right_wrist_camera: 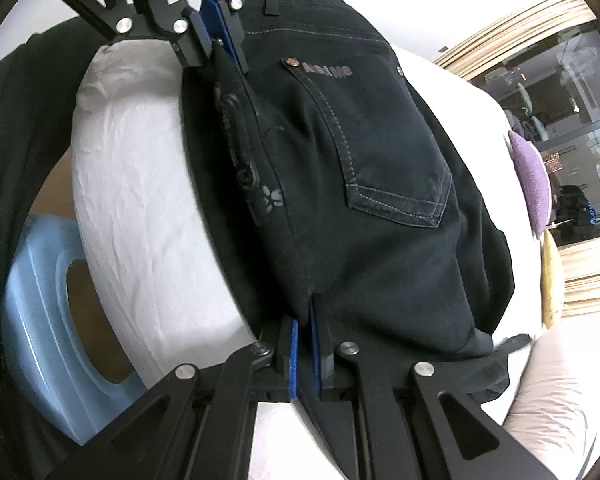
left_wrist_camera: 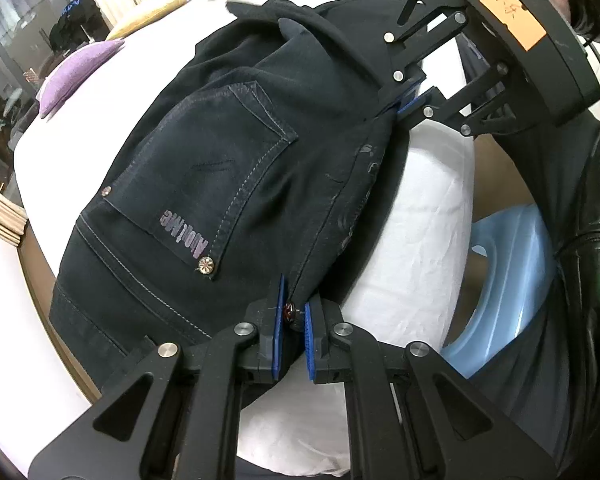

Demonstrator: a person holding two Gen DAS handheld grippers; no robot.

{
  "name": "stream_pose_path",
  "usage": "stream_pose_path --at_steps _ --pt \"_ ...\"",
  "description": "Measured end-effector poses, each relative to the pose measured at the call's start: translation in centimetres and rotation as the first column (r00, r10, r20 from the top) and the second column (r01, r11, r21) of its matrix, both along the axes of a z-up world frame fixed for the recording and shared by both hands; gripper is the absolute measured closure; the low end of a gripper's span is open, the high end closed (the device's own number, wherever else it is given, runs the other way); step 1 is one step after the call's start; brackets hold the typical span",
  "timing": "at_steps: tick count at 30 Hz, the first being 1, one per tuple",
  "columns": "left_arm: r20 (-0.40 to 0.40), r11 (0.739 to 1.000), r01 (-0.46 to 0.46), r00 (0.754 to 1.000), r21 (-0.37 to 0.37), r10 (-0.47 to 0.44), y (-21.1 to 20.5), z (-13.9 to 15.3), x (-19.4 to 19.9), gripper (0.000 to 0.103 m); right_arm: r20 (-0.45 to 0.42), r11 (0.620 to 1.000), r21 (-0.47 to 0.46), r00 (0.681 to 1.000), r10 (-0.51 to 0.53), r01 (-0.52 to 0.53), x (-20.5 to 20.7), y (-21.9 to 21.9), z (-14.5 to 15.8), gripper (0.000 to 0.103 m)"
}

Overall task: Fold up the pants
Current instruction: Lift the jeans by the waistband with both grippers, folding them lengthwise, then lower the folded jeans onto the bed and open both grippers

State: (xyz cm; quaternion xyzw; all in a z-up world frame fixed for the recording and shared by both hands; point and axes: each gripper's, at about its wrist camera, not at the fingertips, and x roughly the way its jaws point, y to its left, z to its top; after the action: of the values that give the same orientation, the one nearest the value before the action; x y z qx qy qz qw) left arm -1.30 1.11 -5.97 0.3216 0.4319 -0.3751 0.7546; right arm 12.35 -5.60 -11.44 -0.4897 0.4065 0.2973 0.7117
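Pants (left_wrist_camera: 236, 168), dark denim with a stitched back pocket (left_wrist_camera: 204, 176) facing up, lie bunched on the white bed (left_wrist_camera: 416, 216), spreading from the centre of the left wrist view toward ten o'clock. The left gripper (left_wrist_camera: 294, 316) sits at six o'clock in that view, its blue pads pinched together on the waistband edge right where a metal button (left_wrist_camera: 290, 307) shows between them. The right gripper (left_wrist_camera: 410, 98) appears at one o'clock there, clamped on the same folded edge further along; in its own view the right gripper (right_wrist_camera: 304, 344) bites the fabric at six o'clock, with the left gripper (right_wrist_camera: 220, 28) at eleven.

Judging from how things lie, the garment is doubled lengthwise and both claws hold one long edge, ready to lay or carry it into the next fold.

Risks from here:
- The left pads seem to rest partly on the hard button, so the grip may be shallow; a tug could let the cloth slip free.
- The held edge lies close to the mattress side, above a blue plastic stool (left_wrist_camera: 500, 280) at four o'clock. Released too near, the heavy denim could slide off.
- The leg end toward twelve o'clock looks crumpled, and pulling unevenly with the two hands would skew the fold or trap that wrinkle.
- Whether each claw holds all layers is hidden; a missed layer would sag open.
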Motion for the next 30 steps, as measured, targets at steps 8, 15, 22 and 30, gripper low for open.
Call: stream_pose_path --at_steps 8,15,22,30 --pt "0.01 0.998 -0.052 0.999 -0.023 0.053 1.8 -1.0 -0.7 0.092 0.006 1.0 0.006 1.0 -0.03 0.03 -1.4 0.7 -1.1 0.095" --pt "-0.091 0.994 -0.111 0.99 -0.021 0.108 4.1 1.3 -1.0 0.042 -0.003 0.992 0.047 0.993 -0.115 0.115 0.1 0.6 -1.2 0.095" --pt "-0.112 0.941 -0.247 0.967 -0.23 0.227 4.3 5.3 0.6 0.037 0.013 0.988 0.037 0.988 -0.152 0.152 0.7 1.4 -1.4 0.095" --pt "-0.21 0.855 -0.445 0.893 -0.266 0.399 0.6 1.4 7.0 0.038 0.019 0.977 0.066 0.979 -0.204 0.203 -0.2 1.8 -1.6 0.094"
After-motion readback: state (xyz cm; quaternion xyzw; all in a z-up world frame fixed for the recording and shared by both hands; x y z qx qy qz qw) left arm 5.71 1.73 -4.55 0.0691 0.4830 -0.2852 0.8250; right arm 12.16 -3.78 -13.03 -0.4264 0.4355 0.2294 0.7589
